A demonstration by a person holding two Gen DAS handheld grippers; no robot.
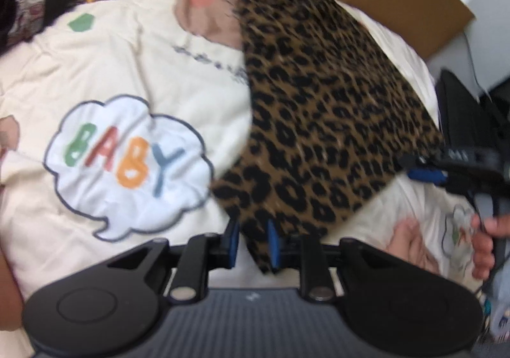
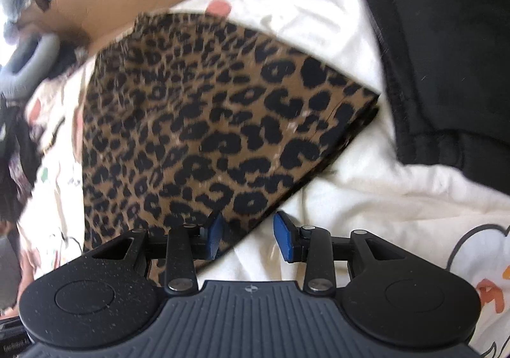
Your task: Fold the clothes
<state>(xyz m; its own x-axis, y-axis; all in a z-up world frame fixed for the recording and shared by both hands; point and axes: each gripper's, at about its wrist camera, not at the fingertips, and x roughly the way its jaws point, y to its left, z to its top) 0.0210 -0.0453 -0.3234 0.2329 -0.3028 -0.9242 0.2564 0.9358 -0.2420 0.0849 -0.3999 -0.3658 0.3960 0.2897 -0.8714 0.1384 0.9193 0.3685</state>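
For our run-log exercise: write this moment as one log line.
task: fold clothes | item: leopard cloth folded on quilt | left claw: open around cloth corner | right claw: open at cloth edge

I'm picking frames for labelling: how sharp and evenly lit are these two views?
Left wrist view: motion-smeared leopard-print garment, soft BABY print on the quilt, fisheye bending at the edges. Right wrist view: garment blurred mostly at its far left, quilt nearly blown out, black clothing lacking detail.
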